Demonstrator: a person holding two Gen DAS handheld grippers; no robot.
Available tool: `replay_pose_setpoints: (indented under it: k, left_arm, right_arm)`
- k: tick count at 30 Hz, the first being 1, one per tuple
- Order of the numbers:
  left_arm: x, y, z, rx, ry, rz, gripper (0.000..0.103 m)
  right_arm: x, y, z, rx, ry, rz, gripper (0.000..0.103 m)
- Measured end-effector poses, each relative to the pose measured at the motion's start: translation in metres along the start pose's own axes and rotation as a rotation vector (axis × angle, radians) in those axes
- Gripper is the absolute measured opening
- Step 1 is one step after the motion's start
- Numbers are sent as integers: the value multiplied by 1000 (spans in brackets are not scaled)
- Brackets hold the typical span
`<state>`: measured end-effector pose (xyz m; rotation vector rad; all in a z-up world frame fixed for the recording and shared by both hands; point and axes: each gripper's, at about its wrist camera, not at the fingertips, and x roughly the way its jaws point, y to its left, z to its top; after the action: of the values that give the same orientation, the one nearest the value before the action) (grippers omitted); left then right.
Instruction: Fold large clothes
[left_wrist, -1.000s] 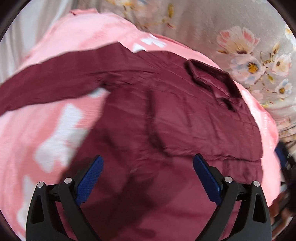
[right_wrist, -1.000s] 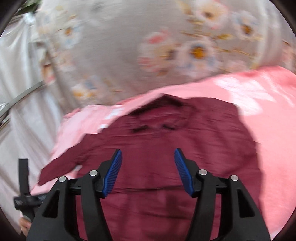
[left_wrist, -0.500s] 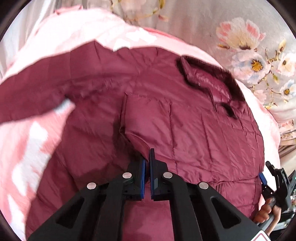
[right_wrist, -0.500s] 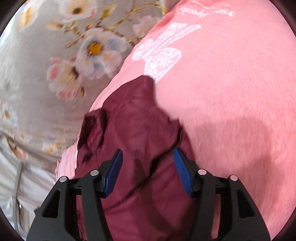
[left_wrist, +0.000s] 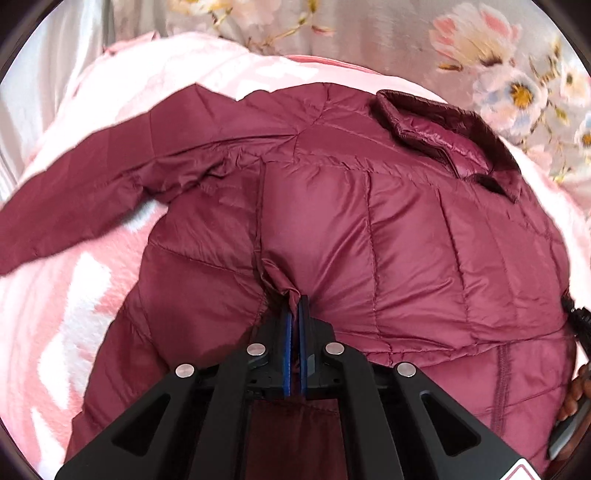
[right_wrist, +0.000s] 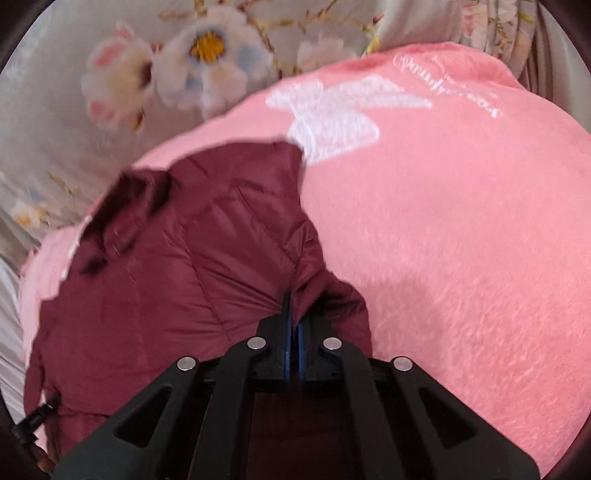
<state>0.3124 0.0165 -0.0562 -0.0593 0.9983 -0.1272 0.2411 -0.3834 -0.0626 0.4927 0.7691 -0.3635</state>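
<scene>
A maroon quilted puffer jacket (left_wrist: 406, 229) lies spread on a pink blanket, collar (left_wrist: 447, 144) at the far right, one sleeve (left_wrist: 110, 177) stretched out to the left. My left gripper (left_wrist: 295, 306) is shut on a pinch of jacket fabric near a vertical seam. In the right wrist view the jacket (right_wrist: 177, 273) lies at the left, and my right gripper (right_wrist: 293, 314) is shut on a fold at the jacket's right edge. The other gripper shows at the far right edge of the left wrist view (left_wrist: 576, 406).
The pink blanket (right_wrist: 461, 240) with white bow prints covers the surface and extends to the right of the jacket. A grey floral curtain (left_wrist: 498, 66) hangs behind. Pale grey sheeting (left_wrist: 33, 96) lies at the far left.
Both grippers went from open to shut on jacket fabric: the left closed half a second ago, the right just now. The right gripper swung to the jacket's right edge.
</scene>
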Motion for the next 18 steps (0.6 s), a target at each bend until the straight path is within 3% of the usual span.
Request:
replay_pose_setpoints:
  k: [4, 7, 9, 12, 15, 18]
  left_arm:
    - [-9, 6, 1, 16, -16, 34, 15]
    - [-35, 12, 5, 31, -75, 82, 29]
    - [-56, 7, 12, 39, -144, 100, 45]
    - [-76, -22, 25, 76, -207, 68, 65]
    - [-68, -61, 32, 128, -206, 29, 67]
    - [-39, -92, 26, 180, -188, 70, 67]
  right_arm:
    - [-21, -1, -1, 2, -2, -59, 11]
    - [-52, 18, -1, -58, -79, -76, 11]
    - [-72, 42, -3, -120, -132, -52, 13]
    - [-84, 88, -9, -209, -144, 42, 26]
    - [-71, 133, -28, -320, -121, 66, 28]
    - [-51, 156, -47, -379, -78, 72, 28]
